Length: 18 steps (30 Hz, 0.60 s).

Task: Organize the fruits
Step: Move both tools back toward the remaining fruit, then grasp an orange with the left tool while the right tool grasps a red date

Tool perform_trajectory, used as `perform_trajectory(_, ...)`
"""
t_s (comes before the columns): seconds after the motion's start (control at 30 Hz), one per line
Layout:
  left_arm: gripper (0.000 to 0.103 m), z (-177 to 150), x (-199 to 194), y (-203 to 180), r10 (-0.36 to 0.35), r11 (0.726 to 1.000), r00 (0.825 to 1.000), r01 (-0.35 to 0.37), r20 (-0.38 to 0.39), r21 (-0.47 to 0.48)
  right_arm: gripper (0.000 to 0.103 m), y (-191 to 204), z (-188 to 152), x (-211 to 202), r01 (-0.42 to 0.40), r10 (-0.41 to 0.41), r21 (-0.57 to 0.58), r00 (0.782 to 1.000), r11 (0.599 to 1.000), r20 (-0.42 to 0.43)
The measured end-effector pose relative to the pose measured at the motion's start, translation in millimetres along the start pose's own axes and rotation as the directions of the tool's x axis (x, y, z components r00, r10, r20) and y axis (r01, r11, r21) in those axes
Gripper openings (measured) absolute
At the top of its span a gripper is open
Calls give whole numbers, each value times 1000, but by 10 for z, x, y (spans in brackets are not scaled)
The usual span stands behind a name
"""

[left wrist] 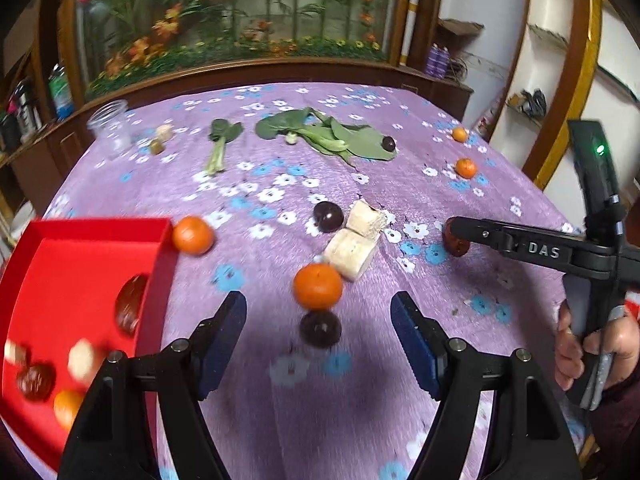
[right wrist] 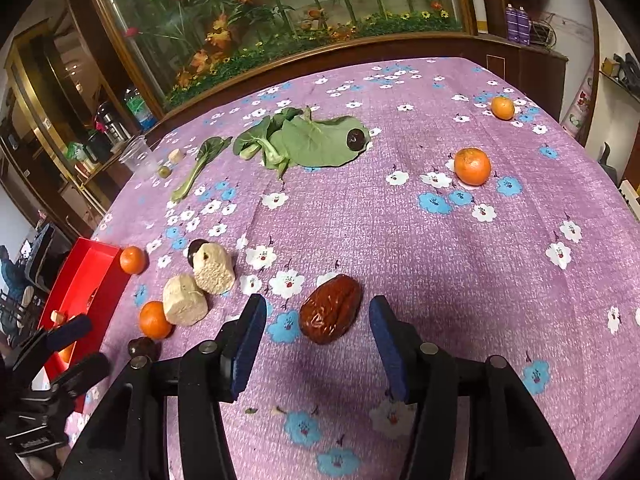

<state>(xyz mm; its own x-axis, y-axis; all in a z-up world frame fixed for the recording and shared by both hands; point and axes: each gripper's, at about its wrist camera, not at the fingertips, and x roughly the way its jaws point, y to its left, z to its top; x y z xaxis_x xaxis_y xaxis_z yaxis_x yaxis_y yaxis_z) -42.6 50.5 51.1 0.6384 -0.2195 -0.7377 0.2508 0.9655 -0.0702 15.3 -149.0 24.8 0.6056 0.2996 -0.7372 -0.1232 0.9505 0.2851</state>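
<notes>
Item: red date (right wrist: 330, 309), on the desk between my right gripper (right wrist: 318, 334) jaws, spread wide. Light, wrinkled, slightly soft; I'd pinch its middle. Left gripper (left wrist: 319, 330) jaws likewise apart, empty.

Clear plastic cup (left wrist: 110, 128), leafy greens (right wrist: 304, 140), two pale blocks (right wrist: 200, 284), floral tablecloth (right wrist: 440, 260)

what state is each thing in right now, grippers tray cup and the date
left gripper: open, empty, over a dark plum
right gripper: open around the red date, not clamped
red tray: holds several fruits
plastic cup: upright
</notes>
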Motion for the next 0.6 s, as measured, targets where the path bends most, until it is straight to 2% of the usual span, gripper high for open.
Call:
perform_trajectory(0.17, 73, 69, 251, -22, 6, 1000, 999, -5, -34, 30, 58, -11, 21, 56, 1, -1, -3, 1000, 1000, -2)
perform_trajectory(0.37, 73, 115, 455, -2, 11, 1000, 997, -9, -71, 24, 58, 16, 22, 109, 22, -22, -28, 1000, 999, -6)
perform_trajectory(0.5, 57, 104, 548, -16, 24, 999, 995, -21, -96, 31, 58, 40, 15, 157, 41, -42, -48, 999, 998, -13)
perform_trajectory(0.6, 57, 82, 605, -19, 19, 1000, 994, -16, -107, 25, 58, 58, -4, 183, 52, -53, -59, 998, 997, -15)
